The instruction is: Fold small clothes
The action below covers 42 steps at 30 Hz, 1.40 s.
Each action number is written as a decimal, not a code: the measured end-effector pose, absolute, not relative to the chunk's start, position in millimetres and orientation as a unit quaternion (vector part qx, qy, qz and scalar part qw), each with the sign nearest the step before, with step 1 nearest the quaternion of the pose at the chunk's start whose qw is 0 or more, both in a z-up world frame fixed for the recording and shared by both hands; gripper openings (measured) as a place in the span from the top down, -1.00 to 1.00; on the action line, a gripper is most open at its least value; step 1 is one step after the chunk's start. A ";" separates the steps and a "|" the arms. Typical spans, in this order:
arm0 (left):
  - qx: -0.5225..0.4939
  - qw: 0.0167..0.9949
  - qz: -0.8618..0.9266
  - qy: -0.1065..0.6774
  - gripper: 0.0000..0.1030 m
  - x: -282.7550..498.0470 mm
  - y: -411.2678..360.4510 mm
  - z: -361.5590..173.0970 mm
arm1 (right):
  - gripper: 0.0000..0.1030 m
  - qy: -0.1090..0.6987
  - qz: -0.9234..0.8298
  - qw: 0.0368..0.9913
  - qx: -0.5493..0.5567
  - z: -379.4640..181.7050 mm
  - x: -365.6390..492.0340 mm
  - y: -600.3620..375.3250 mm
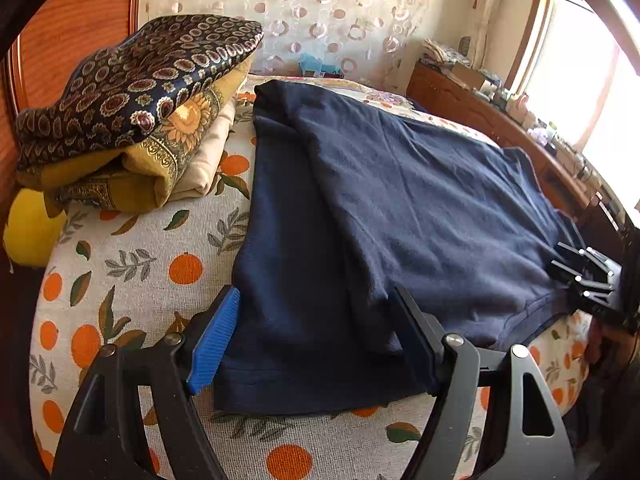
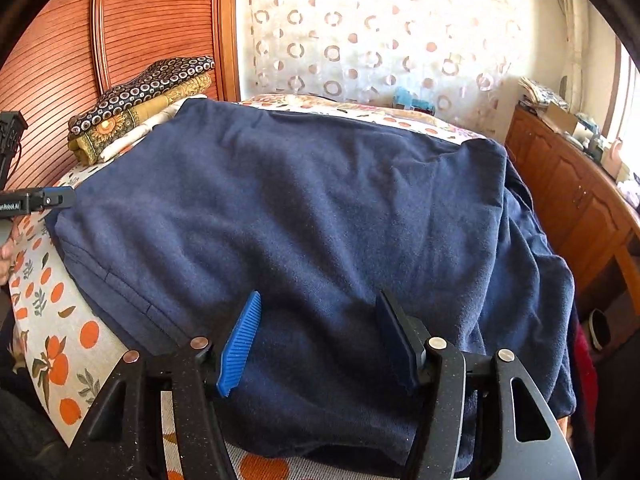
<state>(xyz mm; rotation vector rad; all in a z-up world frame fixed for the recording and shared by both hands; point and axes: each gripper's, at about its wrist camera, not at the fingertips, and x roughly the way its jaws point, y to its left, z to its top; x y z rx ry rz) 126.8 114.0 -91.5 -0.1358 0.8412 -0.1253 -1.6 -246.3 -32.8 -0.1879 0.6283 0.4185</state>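
Observation:
A navy blue garment [image 1: 400, 200] lies spread on a bed sheet printed with oranges [image 1: 168, 264]. One side is folded over along a long diagonal crease. My left gripper [image 1: 314, 320] is open over the garment's near corner. The cloth lies flat between its blue pad [image 1: 216, 340] and its dark finger, and neither presses on it. My right gripper [image 2: 318, 332] is open over the near edge of the garment [image 2: 300, 208], whose right side hangs off the bed. Each gripper shows in the other's view, the right gripper [image 1: 588, 280] and the left gripper [image 2: 40, 200].
A stack of folded patterned cloths [image 1: 132, 120] sits at the bed's far left, with a yellow cushion [image 1: 28, 232] below it. A wooden headboard [image 2: 140, 32] stands behind. A cluttered wooden cabinet [image 2: 568, 192] runs along the right, under a bright window.

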 end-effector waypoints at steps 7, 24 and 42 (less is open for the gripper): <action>-0.031 0.911 -0.024 0.410 -0.51 126.4 111.4 -95.3 | -0.20 0.303 0.203 0.926 -0.096 -33.1 -2.4 -248.1; -0.049 0.914 -0.101 0.391 0.81 122.6 80.5 -74.5 | -0.20 0.299 0.202 0.927 -0.103 -33.9 -2.1 -251.0; 0.023 0.903 -0.275 0.329 0.82 185.9 -104.4 29.6 | -0.20 0.267 0.156 0.950 -0.047 5.1 -28.0 -344.5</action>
